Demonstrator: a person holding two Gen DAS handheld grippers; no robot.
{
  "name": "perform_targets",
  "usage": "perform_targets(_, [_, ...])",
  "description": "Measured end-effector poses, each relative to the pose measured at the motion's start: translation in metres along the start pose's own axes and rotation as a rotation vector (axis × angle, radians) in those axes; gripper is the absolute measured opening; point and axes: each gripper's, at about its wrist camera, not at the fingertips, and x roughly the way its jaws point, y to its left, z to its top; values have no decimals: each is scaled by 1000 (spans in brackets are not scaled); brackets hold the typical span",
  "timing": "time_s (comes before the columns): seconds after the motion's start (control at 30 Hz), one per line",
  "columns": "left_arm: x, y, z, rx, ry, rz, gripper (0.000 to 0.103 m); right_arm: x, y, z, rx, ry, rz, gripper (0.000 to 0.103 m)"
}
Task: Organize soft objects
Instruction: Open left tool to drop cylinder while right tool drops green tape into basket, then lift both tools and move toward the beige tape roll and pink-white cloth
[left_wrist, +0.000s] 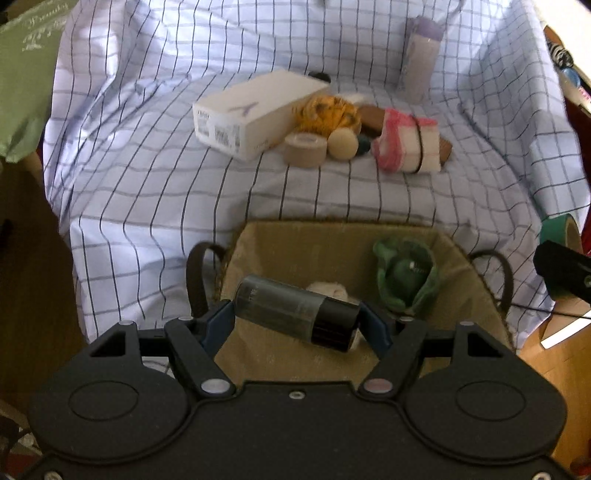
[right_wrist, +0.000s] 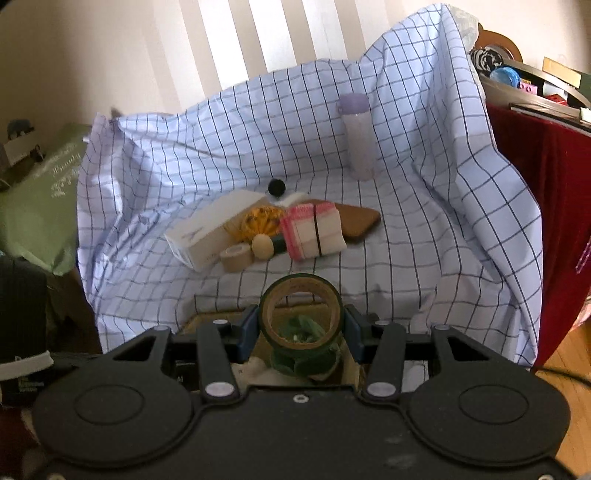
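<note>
My left gripper (left_wrist: 297, 319) is shut on a dark grey cylinder bottle with a black cap (left_wrist: 295, 312), held lying sideways over the tan lined basket (left_wrist: 295, 240). A green soft toy (left_wrist: 404, 275) and a whitish soft thing (left_wrist: 328, 290) lie in the basket. My right gripper (right_wrist: 300, 328) is shut on a green tape roll (right_wrist: 300, 314), held above the basket; the roll also shows in the left wrist view (left_wrist: 559, 229). On the checked cloth lie an orange plush (left_wrist: 328, 112), a pink-and-white folded cloth (left_wrist: 408, 142) and a beige ball (left_wrist: 341, 144).
A white box (left_wrist: 255, 112), a beige tape roll (left_wrist: 304, 147), a brown flat board (right_wrist: 360, 221) and a lilac bottle (left_wrist: 421, 55) stand on the cloth. A small black ball (right_wrist: 276, 186) lies behind. A red-draped shelf (right_wrist: 554, 221) is at right, a green bag (left_wrist: 26, 85) at left.
</note>
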Motion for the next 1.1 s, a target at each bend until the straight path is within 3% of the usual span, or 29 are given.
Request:
perform_targets(0.07, [1, 0, -3, -9, 7, 8, 72, 2, 2, -4, -1, 18, 1, 48])
perform_targets(0.13, [-1, 2, -7, -22, -2, 23, 82, 4, 3, -7, -8, 29, -4, 48])
perform_targets(1.1, [-13, 3, -22, -45, -46, 95, 87, 15, 11, -13, -45, 95, -4, 50])
